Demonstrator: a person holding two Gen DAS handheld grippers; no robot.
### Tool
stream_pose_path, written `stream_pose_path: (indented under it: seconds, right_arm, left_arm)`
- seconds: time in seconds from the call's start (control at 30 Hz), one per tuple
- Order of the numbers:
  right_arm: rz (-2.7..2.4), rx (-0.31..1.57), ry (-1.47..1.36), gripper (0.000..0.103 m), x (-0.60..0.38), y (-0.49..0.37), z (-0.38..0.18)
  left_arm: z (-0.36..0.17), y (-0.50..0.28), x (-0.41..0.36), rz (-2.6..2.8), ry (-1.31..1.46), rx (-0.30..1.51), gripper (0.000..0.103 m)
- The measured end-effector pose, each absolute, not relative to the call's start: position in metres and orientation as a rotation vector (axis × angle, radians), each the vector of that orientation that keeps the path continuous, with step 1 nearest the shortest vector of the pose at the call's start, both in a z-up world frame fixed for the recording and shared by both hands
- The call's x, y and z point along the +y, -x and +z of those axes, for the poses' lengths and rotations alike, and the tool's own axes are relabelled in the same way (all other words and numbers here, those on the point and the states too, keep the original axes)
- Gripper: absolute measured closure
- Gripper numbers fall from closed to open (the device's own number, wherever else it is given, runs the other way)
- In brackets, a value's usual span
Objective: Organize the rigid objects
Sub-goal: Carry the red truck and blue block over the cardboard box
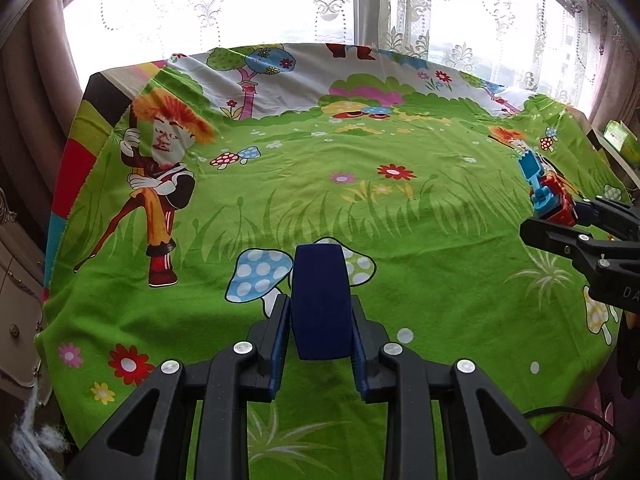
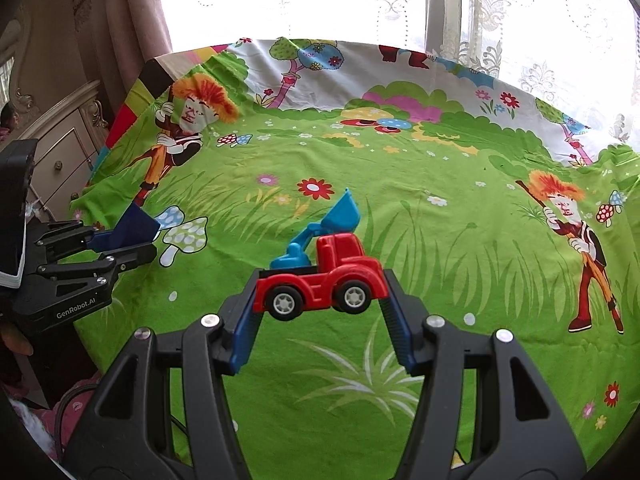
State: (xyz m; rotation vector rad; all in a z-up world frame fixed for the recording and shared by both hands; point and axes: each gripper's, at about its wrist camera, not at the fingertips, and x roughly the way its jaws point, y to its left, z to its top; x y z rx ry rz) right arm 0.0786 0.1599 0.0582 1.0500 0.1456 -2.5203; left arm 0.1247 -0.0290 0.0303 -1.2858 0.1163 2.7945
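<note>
Two toys, both lifted over the worktop's green cloth (image 1: 400, 216): my left gripper (image 1: 320, 320) jaws pinch one dark-blue block (image 1: 320, 300); my right gripper (image 2: 320, 304), at three o'clock, clamps one red truck (image 2: 320, 276).

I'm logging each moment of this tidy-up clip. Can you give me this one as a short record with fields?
surface: green cartoon-print cloth over a table
left gripper: shut on a dark blue block, held above the cloth
right gripper: shut on a red toy truck with a blue scoop, gripped end to end, wheels off the cloth
background: window with lace curtain
</note>
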Motion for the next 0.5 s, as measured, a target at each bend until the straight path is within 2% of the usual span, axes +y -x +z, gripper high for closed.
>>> stream_pose_path:
  seconds: [0.5]
  right_arm:
    - [-2.538,0.216,-1.008,0.043,0.163,-0.147,0.069]
  left_arm:
    - [0.049,-0.17,-0.007,2.772,1.209,0.211,0.075]
